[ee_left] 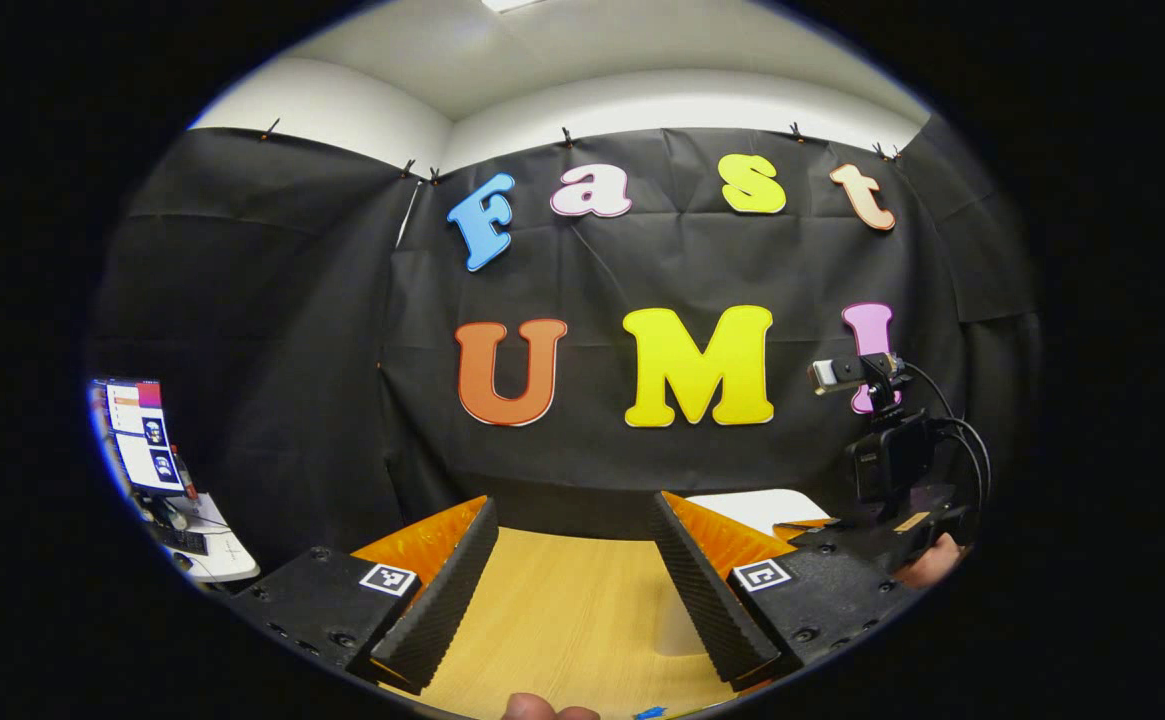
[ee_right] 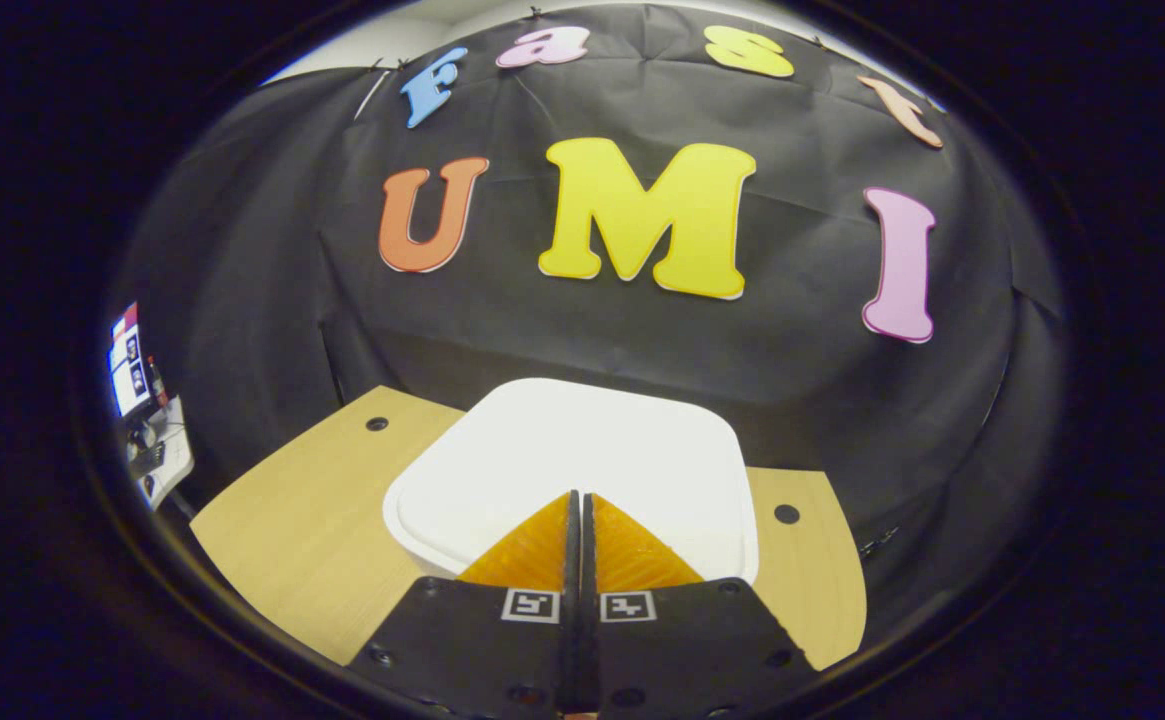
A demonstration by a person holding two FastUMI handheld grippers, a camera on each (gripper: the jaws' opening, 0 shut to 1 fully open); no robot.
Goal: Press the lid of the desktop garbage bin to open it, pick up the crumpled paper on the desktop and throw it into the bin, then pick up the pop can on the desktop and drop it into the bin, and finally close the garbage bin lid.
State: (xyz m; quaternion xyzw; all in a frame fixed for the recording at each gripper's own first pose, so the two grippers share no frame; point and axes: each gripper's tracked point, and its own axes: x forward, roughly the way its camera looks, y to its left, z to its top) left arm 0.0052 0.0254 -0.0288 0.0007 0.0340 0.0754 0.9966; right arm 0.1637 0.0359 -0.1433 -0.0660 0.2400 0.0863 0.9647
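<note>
Right tool [ee_right: 576,500] fingers together over white bin lid [ee_right: 582,450]; left tool [ee_left: 574,560] apart above wooden desktop [ee_left: 562,610]. No readable labels.

My left gripper [ee_left: 577,585], at the bottom of the left gripper view, has two black blocks studded with round screws, each bearing a small square black-and-white marker. Ridged wedge fingers [ee_left: 442,600] extend from them. At the right edge, my right gripper [ee_left: 892,500] carries a boxy black camera with looping black cables and a small clip-on unit on top. In the right gripper view, lower centre, my right gripper's blocks show matching markers and screws.
</note>
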